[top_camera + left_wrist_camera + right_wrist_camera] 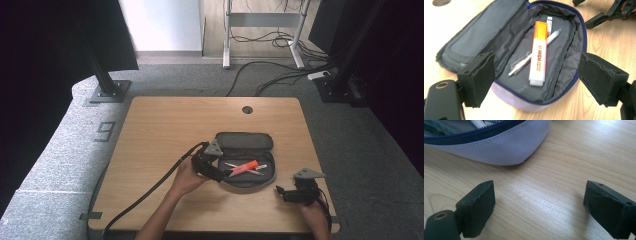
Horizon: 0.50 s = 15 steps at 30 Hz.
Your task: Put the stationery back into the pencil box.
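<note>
A grey pencil case [245, 141] with a blue zip lies open at the middle of the wooden table [165, 130]. Inside it are an orange highlighter [538, 53], a white pen [552, 36] crossing under it, and a small white item at the far end. My left gripper [223, 176] hovers at the case's near left edge, open; in the left gripper view its pads [482, 77] stand wide on either side of the highlighter without touching it. My right gripper [280, 193] rests low near the table's front right, open and holding nothing, facing the case's rounded end [499, 147].
A round cable hole [247, 109] sits at the table's far middle. A thick black cable [150, 192] trails from the left gripper to the front left edge. Black stands [107, 85] and floor cables [280, 65] lie beyond the table.
</note>
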Each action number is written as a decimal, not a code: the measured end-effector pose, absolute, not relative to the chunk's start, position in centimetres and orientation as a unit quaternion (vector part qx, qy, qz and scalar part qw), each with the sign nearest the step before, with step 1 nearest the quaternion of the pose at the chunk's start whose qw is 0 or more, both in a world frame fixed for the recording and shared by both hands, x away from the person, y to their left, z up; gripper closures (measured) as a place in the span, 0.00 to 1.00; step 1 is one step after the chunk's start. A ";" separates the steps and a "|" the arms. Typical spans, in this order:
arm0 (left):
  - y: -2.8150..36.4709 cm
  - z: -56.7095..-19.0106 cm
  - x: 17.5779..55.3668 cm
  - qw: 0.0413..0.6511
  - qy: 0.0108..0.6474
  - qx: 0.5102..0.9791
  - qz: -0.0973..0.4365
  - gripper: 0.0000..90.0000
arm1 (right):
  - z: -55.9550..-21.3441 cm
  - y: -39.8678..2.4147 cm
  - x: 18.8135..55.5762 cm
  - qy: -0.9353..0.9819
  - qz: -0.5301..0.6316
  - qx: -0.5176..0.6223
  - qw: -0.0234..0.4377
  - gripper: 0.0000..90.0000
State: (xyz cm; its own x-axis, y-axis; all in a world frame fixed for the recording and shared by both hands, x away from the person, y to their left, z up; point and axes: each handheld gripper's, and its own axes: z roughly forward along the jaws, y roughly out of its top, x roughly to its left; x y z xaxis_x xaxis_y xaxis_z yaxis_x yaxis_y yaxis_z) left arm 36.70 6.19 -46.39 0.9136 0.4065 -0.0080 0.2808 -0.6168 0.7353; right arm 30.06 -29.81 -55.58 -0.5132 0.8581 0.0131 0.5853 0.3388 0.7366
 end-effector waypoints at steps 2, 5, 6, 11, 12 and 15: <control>6.9 -46.1 36.6 0.395 0.193 0.895 0.083 0.16 | -55.6 -29.8 30.1 0.795 0.353 0.454 0.193 0.12; 7.8 -45.8 36.3 0.400 0.199 0.890 0.089 0.16 | -55.6 -29.8 30.1 0.795 0.353 0.453 0.193 0.12; 8.0 -45.7 36.3 0.400 0.200 0.890 0.090 0.16 | -55.6 -29.8 30.1 0.795 0.353 0.453 0.193 0.12; 9.4 -45.6 35.9 0.399 0.206 0.888 0.099 0.15 | -55.6 -29.8 30.1 0.796 0.353 0.453 0.193 0.12; 9.6 -45.7 35.8 0.398 0.207 0.888 0.101 0.15 | -55.6 -29.8 30.1 0.796 0.353 0.453 0.193 0.12; 10.5 -46.0 35.6 0.396 0.215 0.887 0.103 0.13 | -55.6 -29.8 30.1 0.796 0.353 0.453 0.193 0.12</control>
State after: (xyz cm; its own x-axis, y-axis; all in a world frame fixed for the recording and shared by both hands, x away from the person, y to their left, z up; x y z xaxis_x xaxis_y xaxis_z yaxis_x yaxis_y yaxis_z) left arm 35.55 10.54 -45.99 0.8862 0.4631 0.0118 0.3004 -0.5939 0.7464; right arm 30.06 -29.83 -55.58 -0.5144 0.8575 0.0120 0.5849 0.3405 0.7362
